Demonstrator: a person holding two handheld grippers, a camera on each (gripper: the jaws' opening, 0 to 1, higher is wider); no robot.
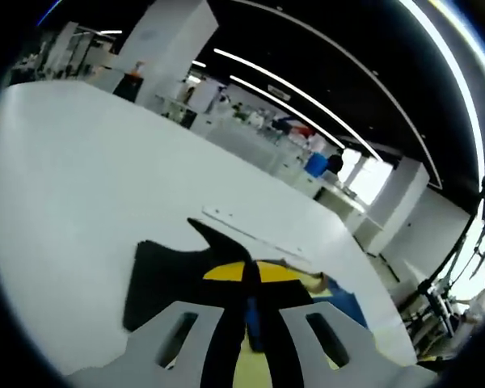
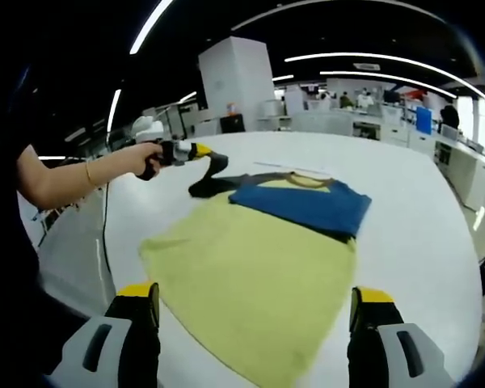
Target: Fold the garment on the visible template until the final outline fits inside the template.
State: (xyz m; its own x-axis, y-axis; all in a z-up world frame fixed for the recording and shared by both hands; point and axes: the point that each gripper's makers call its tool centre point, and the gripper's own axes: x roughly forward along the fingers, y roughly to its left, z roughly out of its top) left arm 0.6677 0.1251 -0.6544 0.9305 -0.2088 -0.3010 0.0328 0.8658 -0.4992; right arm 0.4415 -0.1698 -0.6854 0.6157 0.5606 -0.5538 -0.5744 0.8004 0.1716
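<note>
The right tongs (image 2: 255, 323) stand apart, holding nothing, over the near edge of the yellow shirt (image 2: 250, 275) spread on the white desk (image 2: 420, 218), its blue sleeve (image 2: 303, 206) folded in, while beyond it the left tongs (image 2: 217, 166) clamp the dark sleeve (image 2: 204, 187).

- Wide white table (image 2: 420, 234), bare surface running toward 12 o'clock in both views.
- Black ceiling (image 2: 226, 20) crossed by long white light strips (image 1: 307, 97).
- Square white pillar (image 2: 236, 77) behind the table's far edge.
- Rows of white desks (image 2: 339, 120) at 1 o'clock in the right gripper view.
- Bright window (image 1: 372, 178) at 3 o'clock in the left gripper view.
</note>
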